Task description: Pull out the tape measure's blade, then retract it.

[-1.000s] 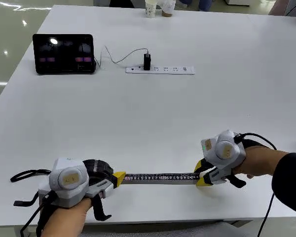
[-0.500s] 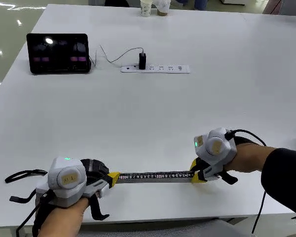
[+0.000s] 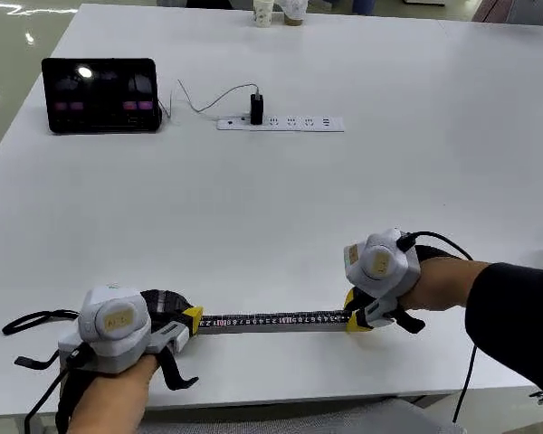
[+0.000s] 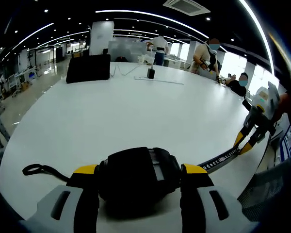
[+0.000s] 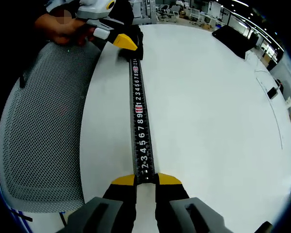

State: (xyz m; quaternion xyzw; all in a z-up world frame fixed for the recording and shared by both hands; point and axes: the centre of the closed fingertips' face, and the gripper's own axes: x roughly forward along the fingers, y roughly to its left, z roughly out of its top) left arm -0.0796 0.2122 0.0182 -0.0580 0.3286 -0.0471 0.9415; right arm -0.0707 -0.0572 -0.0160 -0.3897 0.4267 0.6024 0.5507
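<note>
At the near edge of the table (image 3: 281, 199) the left gripper (image 4: 140, 171) clamps the tape measure case (image 3: 166, 302); its blade (image 3: 271, 319) runs flat to the right gripper (image 5: 145, 180), pinched on the tip. Guide that tip straight along the blade's line (twisting risks buckling).

The left tongs (image 3: 186, 320) and right tongs (image 3: 353, 320) face each other, well apart. Left jaws are clamped around the tape measure (image 4: 136, 177); right jaws pinch the blade (image 5: 139, 111) at its tip, a dark sleeve (image 3: 516, 312) behind them.
</note>
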